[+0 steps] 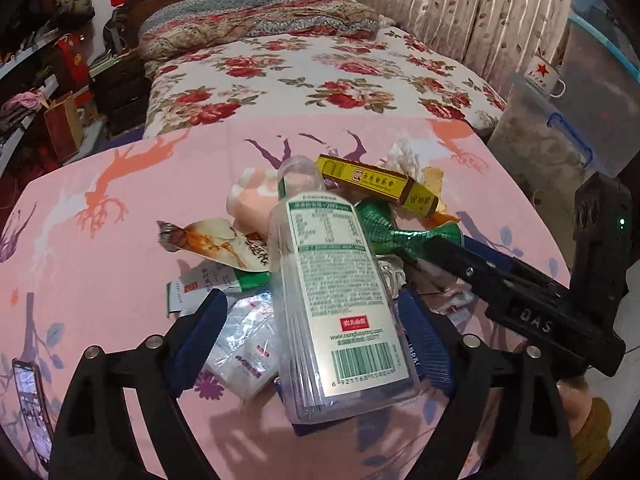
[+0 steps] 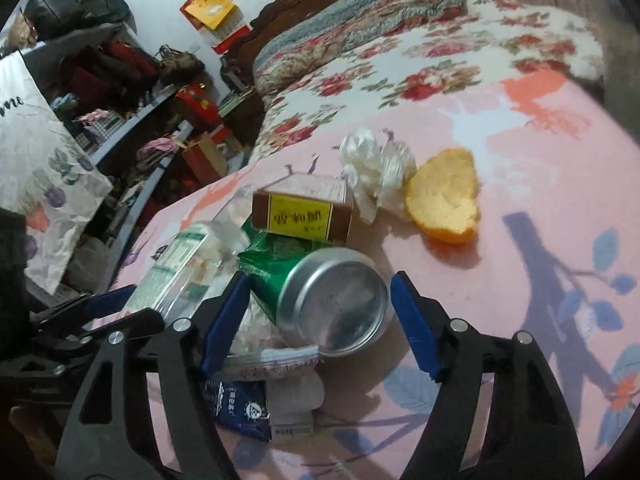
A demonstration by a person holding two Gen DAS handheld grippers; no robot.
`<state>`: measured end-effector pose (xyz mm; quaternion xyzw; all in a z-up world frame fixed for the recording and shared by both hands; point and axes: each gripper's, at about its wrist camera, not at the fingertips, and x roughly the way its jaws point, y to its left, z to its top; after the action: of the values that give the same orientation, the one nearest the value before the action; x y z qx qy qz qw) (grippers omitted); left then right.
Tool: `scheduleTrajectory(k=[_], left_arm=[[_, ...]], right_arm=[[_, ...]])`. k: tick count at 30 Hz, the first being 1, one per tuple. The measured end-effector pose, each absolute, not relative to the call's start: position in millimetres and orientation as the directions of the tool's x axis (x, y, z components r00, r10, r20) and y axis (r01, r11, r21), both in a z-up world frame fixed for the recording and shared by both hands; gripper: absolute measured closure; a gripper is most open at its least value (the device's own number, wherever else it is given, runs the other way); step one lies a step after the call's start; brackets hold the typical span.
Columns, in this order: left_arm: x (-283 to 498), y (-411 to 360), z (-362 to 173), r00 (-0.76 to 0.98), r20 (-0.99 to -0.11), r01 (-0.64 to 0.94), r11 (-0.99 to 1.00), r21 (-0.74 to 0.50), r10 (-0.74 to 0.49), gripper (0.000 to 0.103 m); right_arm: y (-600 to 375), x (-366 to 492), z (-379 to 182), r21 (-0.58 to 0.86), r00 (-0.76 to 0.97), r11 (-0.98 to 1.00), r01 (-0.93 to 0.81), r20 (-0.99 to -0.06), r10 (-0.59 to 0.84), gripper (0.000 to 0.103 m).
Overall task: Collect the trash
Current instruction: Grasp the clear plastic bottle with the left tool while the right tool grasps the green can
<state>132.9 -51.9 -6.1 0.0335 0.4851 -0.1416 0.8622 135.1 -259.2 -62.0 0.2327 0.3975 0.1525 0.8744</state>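
Bottle (image 1: 336,292) lying flat, base toward left gripper (image 1: 316,320), cap away.

A desk (image 1: 100,264) under a pink cloth printed with tree shapes carries a heap of litter. Directly on the cloth lie an orange peel (image 2: 444,196), a crumpled white tissue (image 2: 376,168), a snack wrapper (image 1: 216,244) and a small tissue pack (image 1: 244,356). A phone (image 1: 32,412) rests at the desk's near left edge.

bed (image 1: 320,76) floral | mug (image 1: 542,78) red star, on bin (image 1: 560,140) | phone (image 1: 30,404) on table edge
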Motion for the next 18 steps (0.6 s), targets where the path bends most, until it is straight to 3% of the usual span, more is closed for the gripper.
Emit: scheduleTrajectory(k=[1,3,4,12,18], left_arm=[[134,-52,-9,0.482,-0.852,0.269,0.96,-0.079,-0.205,0.022],[136,-50,-14,0.467,-0.855,0.27,0.957,-0.103,-0.223,0.041],[135,-49,-16,0.463,-0.852,0.273,0.954,-0.123,-0.242,0.044],[88,-30,-6,0.494,-0.801,0.328,0.926,-0.19,-0.339,0.045],[32,-7,0,0.504,-0.741,0.405,0.879,-0.252,-0.444,0.044]], right_arm=[[-260,130,-63,0.533,0.641,0.843,-0.079,-0.621,0.452,0.031],[-263,118,-65,0.514,0.658,0.854,-0.075,-0.618,0.43,0.032],[-267,114,-66,0.518,0.66,0.852,-0.071,-0.616,0.43,0.033],[-304,41,-84,0.561,0.673,0.827,-0.031,-0.6,0.433,0.037],[-312,-6,-80,0.475,0.694,0.88,-0.008,-0.631,0.347,0.035]])
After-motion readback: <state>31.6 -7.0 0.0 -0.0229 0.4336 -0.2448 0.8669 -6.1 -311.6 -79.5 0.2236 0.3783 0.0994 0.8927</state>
